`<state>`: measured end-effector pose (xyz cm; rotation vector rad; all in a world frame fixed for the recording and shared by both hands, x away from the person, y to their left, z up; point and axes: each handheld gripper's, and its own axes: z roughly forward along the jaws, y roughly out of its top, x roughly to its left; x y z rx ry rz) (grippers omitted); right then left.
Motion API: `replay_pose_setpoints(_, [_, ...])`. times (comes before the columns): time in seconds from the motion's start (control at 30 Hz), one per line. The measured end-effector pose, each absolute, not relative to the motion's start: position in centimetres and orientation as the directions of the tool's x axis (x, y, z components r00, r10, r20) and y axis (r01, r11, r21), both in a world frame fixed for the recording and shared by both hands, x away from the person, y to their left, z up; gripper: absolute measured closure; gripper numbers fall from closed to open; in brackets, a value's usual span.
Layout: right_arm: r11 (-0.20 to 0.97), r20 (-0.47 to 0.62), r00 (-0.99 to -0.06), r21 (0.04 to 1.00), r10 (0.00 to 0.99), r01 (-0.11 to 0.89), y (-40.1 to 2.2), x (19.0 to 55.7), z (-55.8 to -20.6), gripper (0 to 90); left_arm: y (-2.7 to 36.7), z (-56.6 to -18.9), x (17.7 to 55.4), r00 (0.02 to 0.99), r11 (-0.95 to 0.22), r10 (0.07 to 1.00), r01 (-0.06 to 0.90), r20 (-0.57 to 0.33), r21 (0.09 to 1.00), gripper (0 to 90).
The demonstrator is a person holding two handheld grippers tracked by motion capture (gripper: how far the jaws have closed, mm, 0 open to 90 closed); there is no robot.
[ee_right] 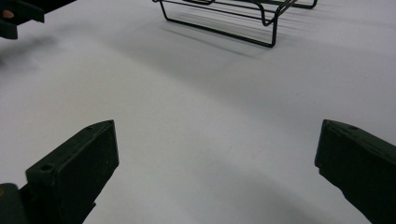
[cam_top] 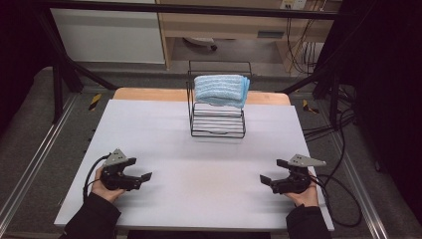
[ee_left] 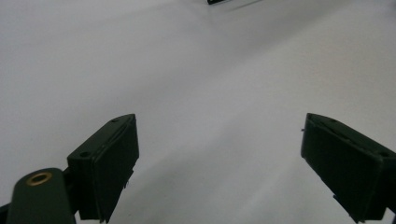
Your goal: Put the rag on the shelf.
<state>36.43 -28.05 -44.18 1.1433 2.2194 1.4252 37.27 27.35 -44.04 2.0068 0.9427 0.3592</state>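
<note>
Toward the far edge of the worktop [cam_top: 149, 134], about midway along it, we see a folded blue towel [cam_top: 221, 89] lying on the top tier of a black wire rack [cam_top: 217, 127], its folded layers stacked and one end drooping a little over the rack's right side. We hold the left tool [cam_top: 144, 178] near the near-left corner and the right tool [cam_top: 263, 180] near the near-right corner, both low over the bare surface and well apart from the towel. In the left gripper view the jaws stand wide apart with nothing between them, and in the right gripper view the jaws are likewise spread and empty, with the rack's lower wires showing beyond them. We judge the towel to be light, soft and limp: it looks like terry cloth, so it should not slip between the pads, but it will sag and may unfold if we lift it by a single layer. We think the best hold is across the whole thickness of the stack at the overhanging right end or along the front folded edge, pinching all layers together, possibly with one tool at each end. The rack looks light too, so we expect it could shift or tip if the cloth snags on its wires.
</note>
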Motion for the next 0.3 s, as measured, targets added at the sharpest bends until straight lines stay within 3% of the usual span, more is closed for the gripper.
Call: replay_pose_setpoints(0.3, [0.221,0.181,-0.649,0.844,0.739,0.488,-28.00,36.46,-44.67,0.4,27.31,-44.44,37.32,0.672,-0.344,0.733,0.495,-0.101,0.798,11.8])
